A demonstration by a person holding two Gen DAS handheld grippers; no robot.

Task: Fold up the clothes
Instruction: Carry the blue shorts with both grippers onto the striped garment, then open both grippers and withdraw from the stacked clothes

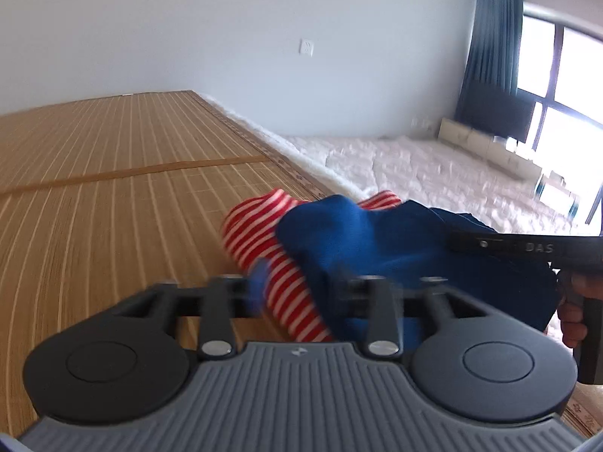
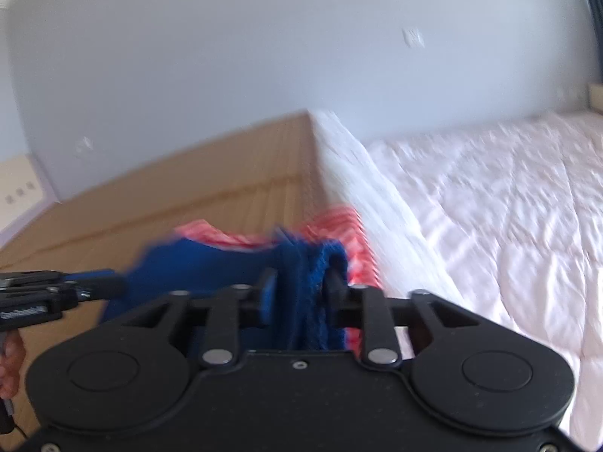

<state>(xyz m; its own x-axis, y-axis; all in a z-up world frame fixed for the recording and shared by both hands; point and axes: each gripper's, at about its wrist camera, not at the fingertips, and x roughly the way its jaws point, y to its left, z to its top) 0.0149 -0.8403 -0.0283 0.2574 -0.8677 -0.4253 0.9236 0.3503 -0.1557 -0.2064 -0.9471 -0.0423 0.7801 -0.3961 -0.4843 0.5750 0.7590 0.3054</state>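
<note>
A garment with a blue part [image 1: 377, 241] and red-and-white striped parts [image 1: 256, 226] is held up over a bamboo mat [image 1: 113, 173]. My left gripper [image 1: 297, 286] is shut on the garment where striped and blue cloth meet. My right gripper [image 2: 301, 286] is shut on a bunched blue edge of the garment [image 2: 316, 282]. The right gripper also shows at the right of the left wrist view [image 1: 527, 245]. The left gripper shows at the left of the right wrist view [image 2: 56, 293]. Both views are blurred by motion.
A white quilted mattress [image 2: 490, 203] lies to the right of the mat, a little higher. A pale wall [image 1: 226, 30] stands behind. A window with a blue curtain [image 1: 490, 37] is at the far right.
</note>
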